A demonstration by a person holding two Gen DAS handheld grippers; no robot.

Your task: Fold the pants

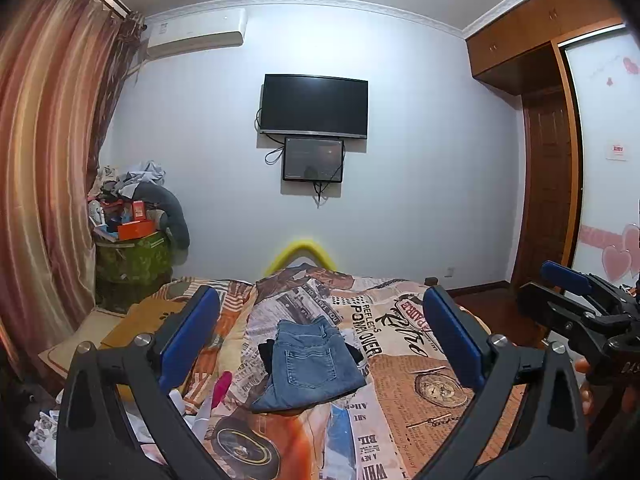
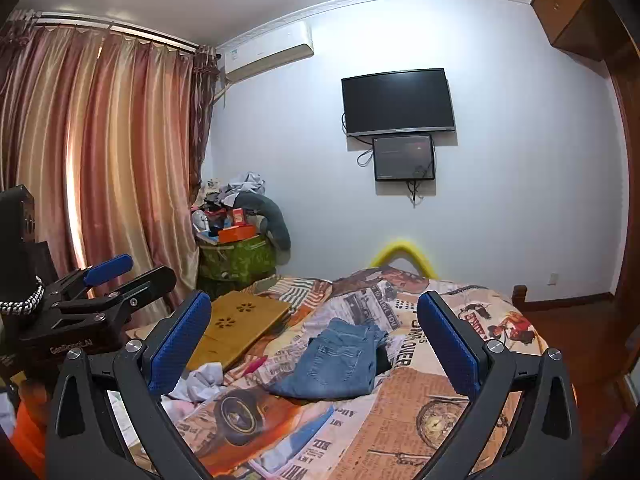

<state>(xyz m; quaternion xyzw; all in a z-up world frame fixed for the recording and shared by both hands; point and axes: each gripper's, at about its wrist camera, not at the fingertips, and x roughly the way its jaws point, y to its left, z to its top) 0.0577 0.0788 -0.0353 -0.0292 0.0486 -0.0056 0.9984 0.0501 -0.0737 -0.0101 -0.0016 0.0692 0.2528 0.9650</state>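
Jeans [image 1: 312, 364], folded, mid-bed on newspaper-print quilt [image 1: 404, 368], over something black. Left gripper [image 1: 320, 344] and right gripper [image 2: 316, 344] spread wide, empty, raised. Wooden lap desk [image 2: 240, 320] plain only from right.

A bedroom in a home is shown. A bed [image 1: 400, 380] is covered with a quilt printed with newspaper and vintage motifs, and a flat television [image 1: 314, 106] with a smaller screen [image 1: 313, 160] below it is mounted on the pale wall. An air conditioner [image 1: 196, 34] is fixed near the ceiling beside striped pink-and-gold curtains [image 2: 100, 160]. A wooden wardrobe [image 1: 544, 24] with upper cabinets is built along one side, by a door decorated with heart stickers [image 1: 616, 260]. Clothes and boxes are piled on a green container [image 2: 236, 256] in the corner, and a wooden lap tray [image 2: 240, 320] lies on the bed.
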